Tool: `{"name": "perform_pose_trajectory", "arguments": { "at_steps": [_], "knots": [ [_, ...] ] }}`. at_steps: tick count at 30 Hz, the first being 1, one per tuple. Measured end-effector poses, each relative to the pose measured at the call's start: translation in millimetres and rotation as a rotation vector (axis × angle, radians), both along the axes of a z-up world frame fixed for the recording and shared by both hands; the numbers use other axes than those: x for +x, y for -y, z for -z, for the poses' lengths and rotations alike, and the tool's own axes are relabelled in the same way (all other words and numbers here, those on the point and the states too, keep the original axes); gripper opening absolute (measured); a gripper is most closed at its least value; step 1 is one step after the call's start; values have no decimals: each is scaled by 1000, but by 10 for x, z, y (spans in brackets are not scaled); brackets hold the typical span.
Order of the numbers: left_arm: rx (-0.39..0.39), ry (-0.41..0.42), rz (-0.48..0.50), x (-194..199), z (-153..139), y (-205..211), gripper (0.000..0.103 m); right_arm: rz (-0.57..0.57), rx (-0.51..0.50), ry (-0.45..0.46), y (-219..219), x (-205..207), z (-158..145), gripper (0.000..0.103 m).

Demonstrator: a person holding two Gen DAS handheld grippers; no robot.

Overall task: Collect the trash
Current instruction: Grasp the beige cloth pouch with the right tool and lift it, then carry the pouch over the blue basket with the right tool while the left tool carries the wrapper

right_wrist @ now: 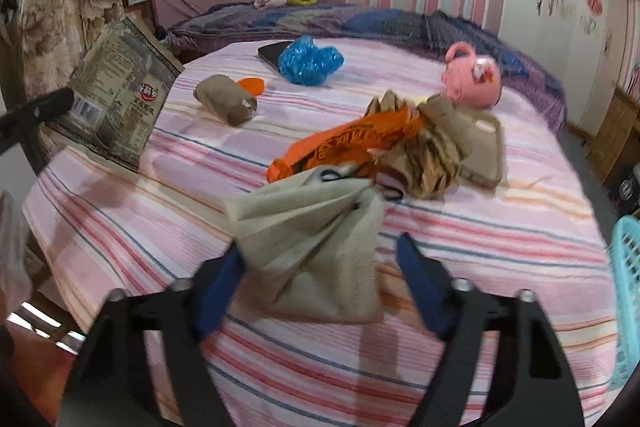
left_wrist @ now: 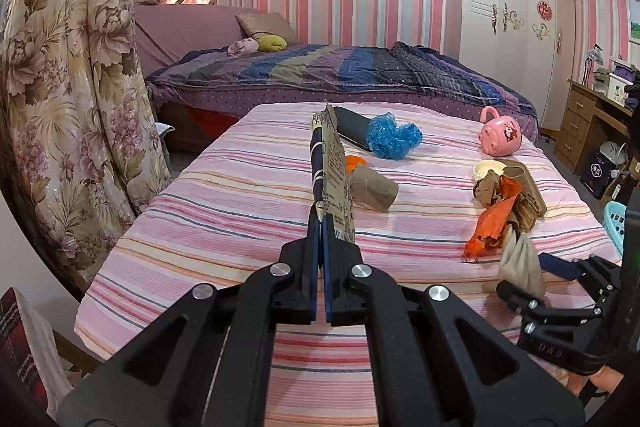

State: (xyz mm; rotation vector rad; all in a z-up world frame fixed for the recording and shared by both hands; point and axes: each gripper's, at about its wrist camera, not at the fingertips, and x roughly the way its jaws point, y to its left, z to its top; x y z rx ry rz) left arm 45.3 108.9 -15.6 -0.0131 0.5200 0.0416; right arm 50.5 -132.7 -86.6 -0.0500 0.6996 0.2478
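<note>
The left gripper (left_wrist: 320, 223) has its jaws pressed together on a flat printed snack bag (left_wrist: 334, 183), held upright on edge above the striped bed (left_wrist: 200, 211) — one piece of trash is in hand but not yet binned. The right gripper (right_wrist: 320, 263) has its jaws partly spread around a crumpled beige paper bag (right_wrist: 312, 247); the left pad touches it, the right pad stands clear, so that piece reads as not yet gripped.

Most of the job appears to remain. In the right wrist view, an orange wrapper (right_wrist: 344, 147) and crumpled brown paper (right_wrist: 436, 155) lie at about one o'clock from the beige bag, a cardboard roll (right_wrist: 226, 99) at eleven o'clock, and a blue plastic wad (right_wrist: 310, 61) at twelve o'clock, farther up the bed. A turquoise basket (right_wrist: 626, 291) sits off the bed at three o'clock — probably the bin.
</note>
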Motion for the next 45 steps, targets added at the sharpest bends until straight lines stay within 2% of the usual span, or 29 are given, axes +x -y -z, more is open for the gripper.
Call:
{"name": "perform_pose_trajectory", "arguments": {
  "at_steps": [7, 15, 25, 39, 45],
  "knots": [
    [7, 7, 2, -11, -17, 43, 0, -23, 5, 65, 106, -80, -131, 33],
    [15, 19, -4, -30, -43, 130, 0, -5, 46, 87, 368, -96, -249, 18],
    [28, 68, 0, -95, -148, 348, 0, 30, 47, 153, 727, -156, -413, 16],
    [24, 97, 53, -122, -220, 669, 0, 162, 58, 193, 1505, -192, -544, 16],
    [18, 109, 106, -96, -249, 912, 0, 229, 54, 203, 1867, -229, -558, 16]
  ]
}}
